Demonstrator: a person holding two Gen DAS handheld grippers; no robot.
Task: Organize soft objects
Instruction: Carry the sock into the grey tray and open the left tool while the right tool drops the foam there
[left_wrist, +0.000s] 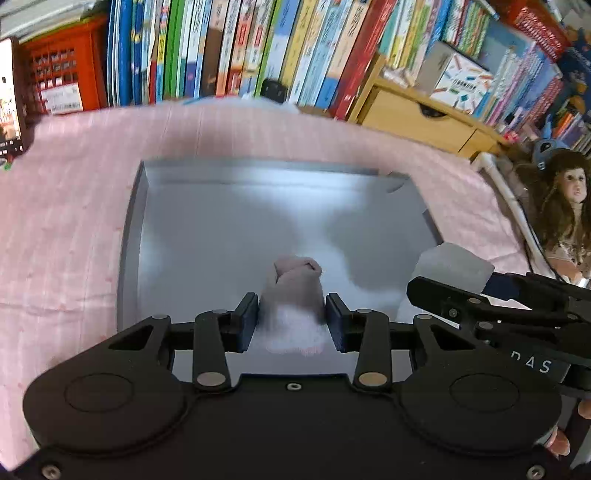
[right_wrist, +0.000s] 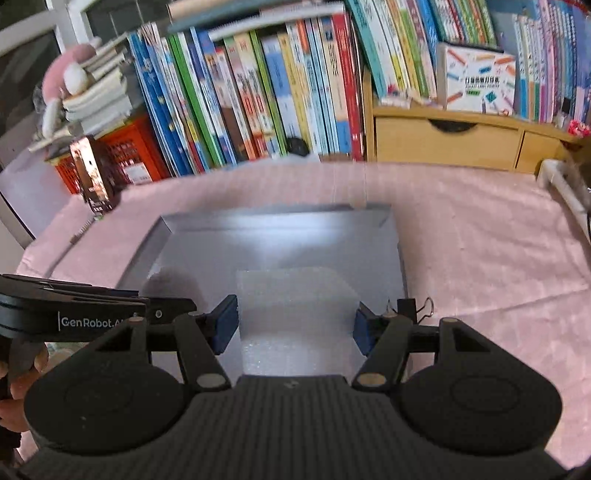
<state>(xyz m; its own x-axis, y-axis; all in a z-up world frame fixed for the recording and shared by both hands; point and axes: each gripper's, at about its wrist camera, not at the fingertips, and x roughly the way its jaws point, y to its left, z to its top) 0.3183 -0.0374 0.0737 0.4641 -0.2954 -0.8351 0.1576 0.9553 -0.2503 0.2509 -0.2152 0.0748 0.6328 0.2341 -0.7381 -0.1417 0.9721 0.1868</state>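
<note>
While both grippers hang over the grey tray (left_wrist: 133, 236) on the pink cloth (left_wrist: 66, 206), each one has a soft thing clamped between its pads. The left gripper (left_wrist: 291, 317) is clenched on a rolled pinkish sock (left_wrist: 293, 284), gripped low on its body, with the knotted end poking out toward twelve o'clock over the tray floor. The right gripper (right_wrist: 293, 328) grasps a white foam block (right_wrist: 295, 306) across its width, the blue pads (right_wrist: 226, 325) pressing its two side faces; in the left view that block shows at about three o'clock, at the tray's right edge.

Both pieces look very light and yielding. The sock should squash under the pads and could slump or unroll if let go carelessly, so a hold across the thick middle of the roll seems soundest. The foam seems springy and likely to dent or tear at its corners, and it may slip if pinched only at an edge; flat faces, held squarely, look the safest place. A binder clip (right_wrist: 421, 308) sits at the tray's near right rim, just beside the right pad.
</note>
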